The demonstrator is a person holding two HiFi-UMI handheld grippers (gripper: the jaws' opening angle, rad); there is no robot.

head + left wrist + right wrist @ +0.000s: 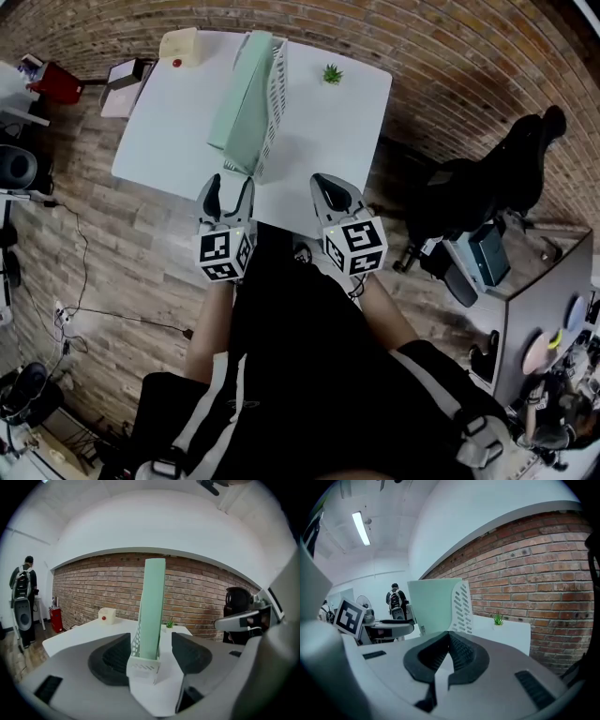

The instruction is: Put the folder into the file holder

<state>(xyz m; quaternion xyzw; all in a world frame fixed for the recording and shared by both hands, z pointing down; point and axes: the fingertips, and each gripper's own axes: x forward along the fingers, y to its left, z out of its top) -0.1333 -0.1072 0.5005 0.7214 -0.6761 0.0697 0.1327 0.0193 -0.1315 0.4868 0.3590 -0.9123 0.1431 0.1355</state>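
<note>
A pale green folder (242,98) stands on edge inside the white perforated file holder (275,103) on the white table (169,131). My left gripper (230,187) is at the holder's near end, jaws wide open. In the left gripper view the folder (153,606) and holder (143,665) rise in the gap between the pads, and neither pad touches them. My right gripper (330,192) hovers at the table's near edge, right of the holder, shut and empty. The right gripper view has the folder (433,606) and holder (462,609) ahead to its left.
A small green plant (332,73) and a cream box with a red dot (178,47) sit at the table's far side. A black office chair (487,178) stands to the right by the brick wall. A person (22,581) stands far off at the left.
</note>
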